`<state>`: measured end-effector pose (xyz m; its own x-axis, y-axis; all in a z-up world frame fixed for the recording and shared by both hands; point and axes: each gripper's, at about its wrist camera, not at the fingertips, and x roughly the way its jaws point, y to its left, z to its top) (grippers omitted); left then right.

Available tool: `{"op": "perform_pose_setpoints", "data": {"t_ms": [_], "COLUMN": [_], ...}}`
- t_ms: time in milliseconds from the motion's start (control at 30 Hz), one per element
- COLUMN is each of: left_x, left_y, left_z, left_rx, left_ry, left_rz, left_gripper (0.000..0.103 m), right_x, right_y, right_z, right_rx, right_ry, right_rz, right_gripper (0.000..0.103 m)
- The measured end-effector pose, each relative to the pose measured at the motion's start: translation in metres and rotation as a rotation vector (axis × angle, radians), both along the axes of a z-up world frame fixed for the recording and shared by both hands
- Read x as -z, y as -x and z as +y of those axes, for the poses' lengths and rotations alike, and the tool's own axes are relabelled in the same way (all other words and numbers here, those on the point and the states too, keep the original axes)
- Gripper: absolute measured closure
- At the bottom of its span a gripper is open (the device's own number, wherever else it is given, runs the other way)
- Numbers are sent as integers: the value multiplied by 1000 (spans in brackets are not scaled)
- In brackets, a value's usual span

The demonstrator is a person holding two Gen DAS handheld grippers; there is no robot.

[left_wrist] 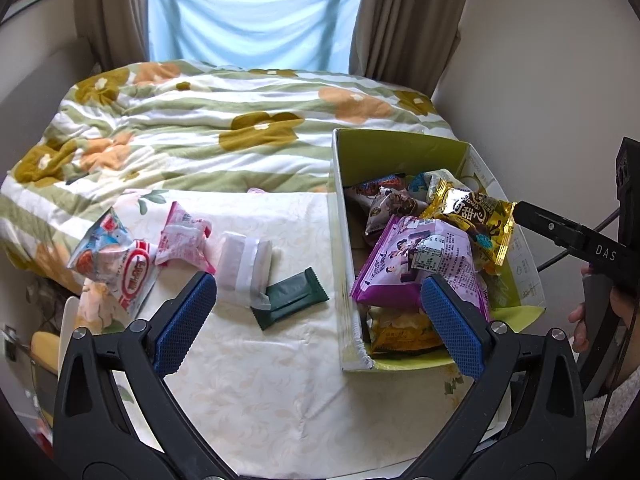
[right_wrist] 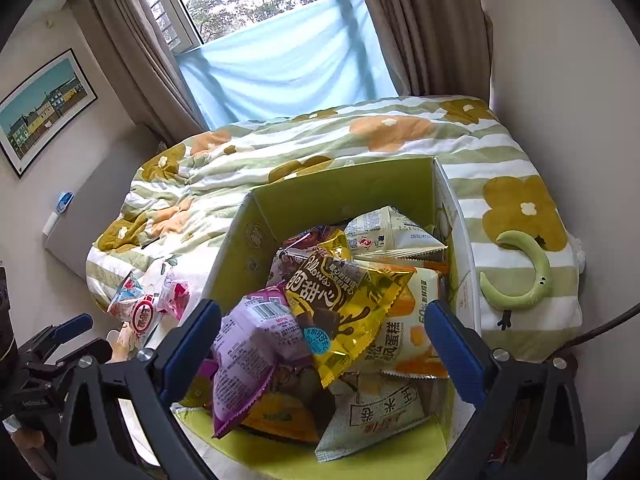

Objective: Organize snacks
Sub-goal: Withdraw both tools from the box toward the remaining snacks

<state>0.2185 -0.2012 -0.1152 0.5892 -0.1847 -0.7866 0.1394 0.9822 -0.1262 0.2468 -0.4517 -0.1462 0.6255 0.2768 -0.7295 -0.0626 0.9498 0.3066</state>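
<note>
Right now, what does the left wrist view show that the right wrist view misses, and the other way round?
Only the left wrist view shows the dark green bar and the white packet lying loose on the cloth, outside the box. Only the right wrist view shows the green crescent plush on the blanket right of the box, the framed picture on the wall, and the orange cake packet in the box. Both show the green box, the gold packet atop the purple packet, and the red-and-white packet outside.

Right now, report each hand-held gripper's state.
Left hand-held gripper: open, holding nothing.
Right hand-held gripper: open, holding nothing, above the box.
</note>
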Motion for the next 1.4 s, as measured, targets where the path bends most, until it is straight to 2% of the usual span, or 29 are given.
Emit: {"op": "perform_pose_setpoints", "data": {"t_ms": [133, 333, 667, 867, 1100, 1233, 1400], "left_x": [-14, -28, -29, -29, -11, 6, 37], "left_y": [18, 45, 54, 38, -1, -31, -68], "left_z": [11, 45, 143, 210, 283, 306, 314], "left_rx": [-22, -95, -179, -160, -95, -18, 88], "left_ry": [-19, -44, 17, 24, 27, 29, 28], "left_rz": [-34, -72, -98, -84, -26, 16, 64], "left_gripper": [1, 1, 1, 1, 1, 1, 1], "right_x": [-17, -43, -61, -62, -48, -29, 0], "right_y": [12, 30, 47, 43, 30, 17, -2], "right_z": [7, 31, 108, 164, 227, 252, 278], "right_rx": [-28, -74, -75, -44, 38, 101, 158], "right_ry": [15, 9, 29, 17, 22, 26, 60], "right_rz": [-21, -100, -168, -165, -124, -77, -15], "right_gripper": [2, 2, 2, 2, 2, 2, 2]}}
